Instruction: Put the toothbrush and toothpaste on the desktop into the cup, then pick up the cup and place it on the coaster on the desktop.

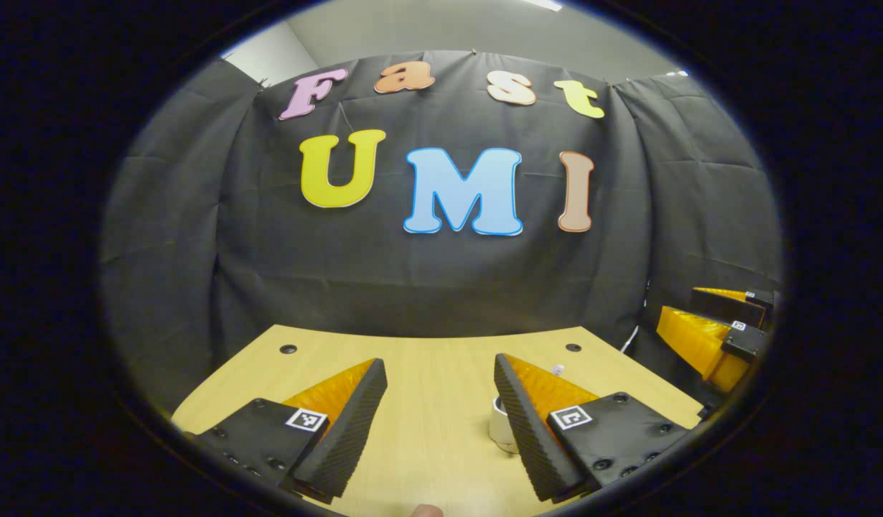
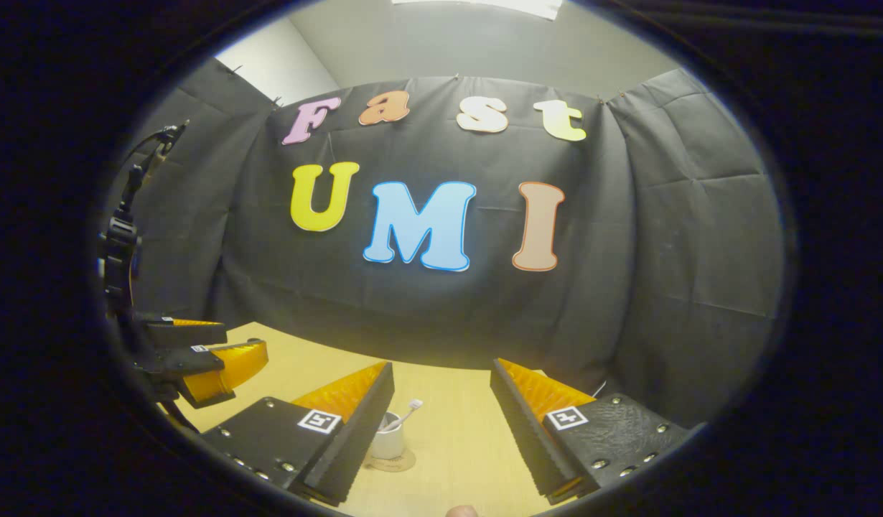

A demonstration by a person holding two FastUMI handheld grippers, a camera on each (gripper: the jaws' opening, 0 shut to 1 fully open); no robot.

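On the round tan coaster (image 2: 390, 461) stands the white cup (image 2: 388, 439), toothbrush (image 2: 407, 413) inside; both grippers, left (image 1: 440, 402) and right (image 2: 441, 406), are spread, empty. Risk: a careless sweep could topple it.

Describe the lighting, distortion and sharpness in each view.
Left gripper view: strong fisheye bend, the desk edge curving; even light, a ceiling lamp glaring at the top; the cup half hidden behind a finger. Right gripper view: same bend, a brighter lamp glaring overhead; the cup on its coaster small but sharp, with the toothbrush in it.
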